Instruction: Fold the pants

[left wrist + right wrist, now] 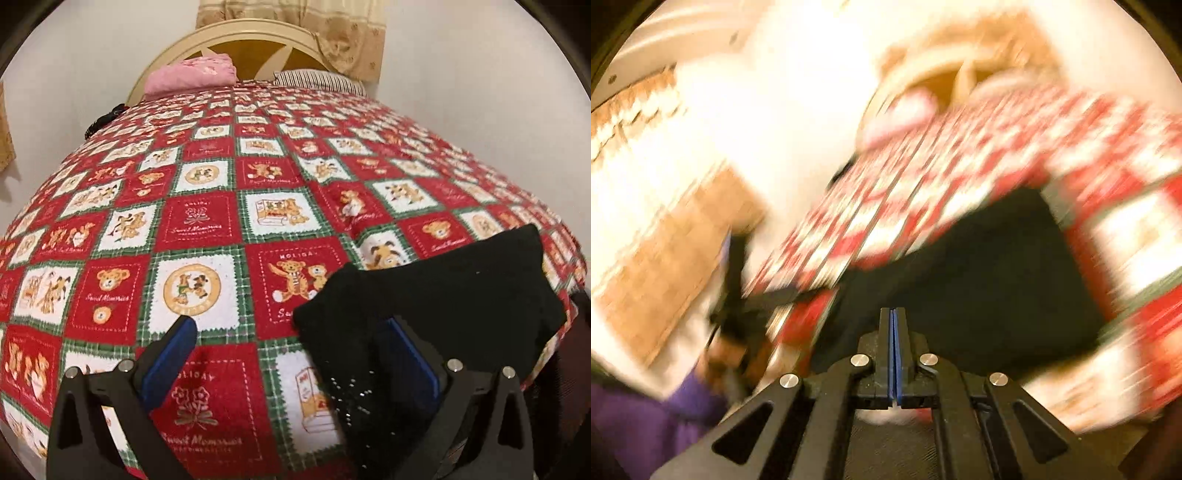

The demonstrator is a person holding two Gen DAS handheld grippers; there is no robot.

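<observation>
- The black pants (pixel 436 295) lie in a folded heap on the near right part of the bed, close to its right edge, resting on the blanket.
- In the right wrist view the pants (pixel 979 288) show as a dark patch just beyond my fingers; that view is heavily blurred, so I cannot tell how they are folded.
- My left tool (pixel 291 332) has its blue-padded fingers spread wide apart. The left finger (pixel 177 350) is over bare blanket, and the right finger (pixel 410 354) is at the near left edge of the pants; I cannot tell whether it touches the cloth.
- My right tool (pixel 894 314) has its fingers pressed together, the blue pads meeting with nothing visible between them.
- The bed carries a red, white and green teddy-bear blanket (pixel 207 221).
- At the far end a pink folded cloth (pixel 192 75) sits on the left and a striped pillow (pixel 317 79) on the right, in front of the cream headboard (pixel 236 33).
- A beige curtain (pixel 340 33) hangs behind the headboard.
</observation>
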